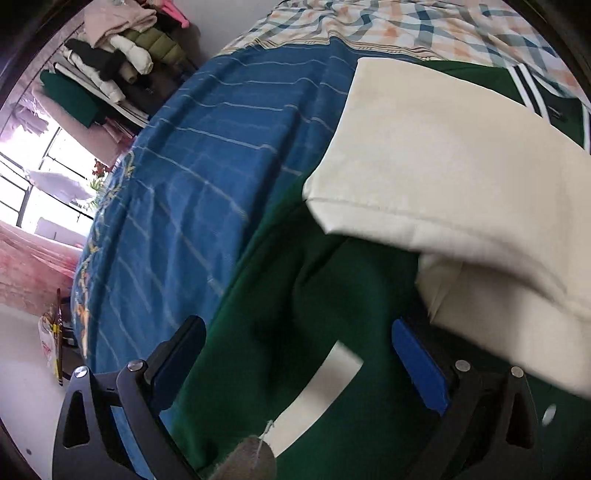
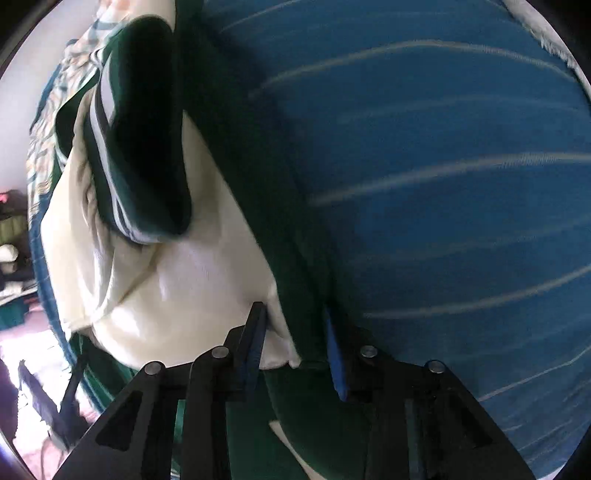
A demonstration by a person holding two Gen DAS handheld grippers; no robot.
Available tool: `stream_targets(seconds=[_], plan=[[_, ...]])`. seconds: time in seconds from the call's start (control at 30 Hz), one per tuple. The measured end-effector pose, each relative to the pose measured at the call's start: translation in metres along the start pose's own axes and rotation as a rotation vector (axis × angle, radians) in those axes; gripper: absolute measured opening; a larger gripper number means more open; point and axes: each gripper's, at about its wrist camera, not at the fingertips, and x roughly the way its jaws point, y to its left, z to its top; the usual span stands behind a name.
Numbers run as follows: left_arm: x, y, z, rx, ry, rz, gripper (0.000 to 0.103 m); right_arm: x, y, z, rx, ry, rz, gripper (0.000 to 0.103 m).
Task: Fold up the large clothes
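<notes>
1. Fingers of the left gripper [image 1: 299, 363] stand wide apart, blue pads facing each other, with the green body of the jacket [image 1: 280, 295] lying between them and nothing pinched.
2. Over on the right gripper [image 2: 295, 347], the pads have narrowed onto a fold of the jacket's edge where green cloth meets cream; cloth fills the gap, though the blur makes it hard to tell how firmly it is pinched.
3. Dark green cloth makes up the jacket's body, and its sleeve [image 1: 443, 155] is cream, laid across the body on the right of the left wrist view.
4. A ribbed green cuff [image 2: 144, 147] with white stripes lies on the cream cloth, far left in the right wrist view.
5. Under the jacket lies a blue bedspread [image 1: 207, 155] with thin pale stripes.
6. At the far end lies a checked blanket [image 1: 369, 22].
7. Far left, a pile of clothes [image 1: 118, 48] is stacked beside a bright window [image 1: 40, 170].
</notes>
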Motion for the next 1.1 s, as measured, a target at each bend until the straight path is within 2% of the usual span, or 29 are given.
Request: stream_targets(seconds=[0.1, 0.13, 0.2, 0.23, 0.27, 0.3, 0.37, 0.43, 0.53, 0.57, 0.6, 0.63, 0.7, 0.77, 0.8, 0.87, 0.9, 0.97, 1.0, 1.03, 1.07, 1.1], plan=[[-0.014, 0.005, -0.018, 0.036, -0.003, 0.0, 0.103, -0.044, 0.01, -0.016, -0.096, -0.089, -0.02, 0.034], [-0.016, 0.006, -0.026, 0.054, 0.001, 0.003, 0.103, -0.046, 0.01, -0.023, -0.124, -0.072, -0.018, 0.034], [-0.018, 0.003, -0.04, 0.088, -0.004, 0.012, 0.103, -0.029, 0.005, -0.035, -0.178, 0.026, -0.061, 0.034], [-0.016, -0.001, -0.049, 0.116, -0.007, 0.032, 0.103, -0.014, -0.002, -0.041, -0.2, 0.069, -0.137, 0.029], [-0.011, -0.006, -0.058, 0.146, -0.003, 0.057, 0.103, -0.001, -0.016, -0.046, -0.194, 0.079, -0.253, 0.018], [-0.003, -0.009, -0.065, 0.169, 0.003, 0.08, 0.103, 0.003, -0.03, -0.048, -0.165, 0.072, -0.286, 0.0], [0.017, -0.016, -0.078, 0.203, 0.04, 0.119, 0.103, -0.003, -0.055, -0.048, -0.065, 0.048, -0.173, 0.0], [0.022, -0.017, -0.082, 0.195, 0.02, 0.116, 0.103, -0.017, -0.064, -0.051, -0.02, 0.028, -0.102, 0.0], [0.021, -0.018, -0.079, 0.166, 0.002, 0.127, 0.103, -0.038, -0.058, -0.055, -0.11, -0.028, -0.046, 0.006], [0.021, -0.02, -0.079, 0.165, -0.014, 0.143, 0.103, -0.034, -0.056, -0.052, -0.157, -0.009, -0.047, 0.008], [0.02, -0.022, -0.081, 0.162, -0.023, 0.156, 0.103, -0.027, -0.054, -0.049, -0.187, 0.012, -0.047, 0.015], [0.019, -0.025, -0.082, 0.165, -0.035, 0.178, 0.103, -0.015, -0.055, -0.045, -0.215, 0.037, -0.057, 0.014], [0.017, -0.031, -0.083, 0.189, -0.052, 0.206, 0.103, -0.011, -0.065, -0.041, -0.201, -0.002, -0.111, 0.0], [0.017, -0.029, -0.084, 0.177, -0.05, 0.209, 0.103, -0.033, -0.085, -0.034, -0.154, -0.14, -0.282, 0.0], [0.017, -0.026, -0.083, 0.147, -0.041, 0.199, 0.103, -0.038, -0.097, -0.03, -0.128, -0.144, -0.234, 0.0], [0.018, -0.021, -0.084, 0.097, -0.027, 0.182, 0.103, -0.042, -0.129, -0.023, -0.019, -0.027, 0.081, 0.0], [0.017, -0.019, -0.083, 0.068, -0.017, 0.179, 0.103, -0.046, -0.131, -0.022, -0.027, -0.008, 0.128, 0.002], [0.017, -0.02, -0.085, 0.037, -0.01, 0.191, 0.103, -0.056, -0.119, -0.023, -0.151, -0.013, 0.172, 0.023], [0.017, -0.022, -0.085, 0.039, -0.011, 0.206, 0.103, -0.055, -0.112, -0.023, -0.193, -0.002, 0.212, 0.05], [0.016, -0.026, -0.086, 0.048, -0.015, 0.226, 0.103, -0.052, -0.104, -0.022, -0.238, 0.02, 0.25, 0.068], [0.016, -0.029, -0.086, 0.053, -0.015, 0.247, 0.103, -0.046, -0.095, -0.021, -0.285, 0.037, 0.261, 0.069], [0.016, -0.03, -0.086, 0.047, -0.012, 0.26, 0.103, -0.04, -0.087, -0.018, -0.322, 0.052, 0.238, 0.069]])
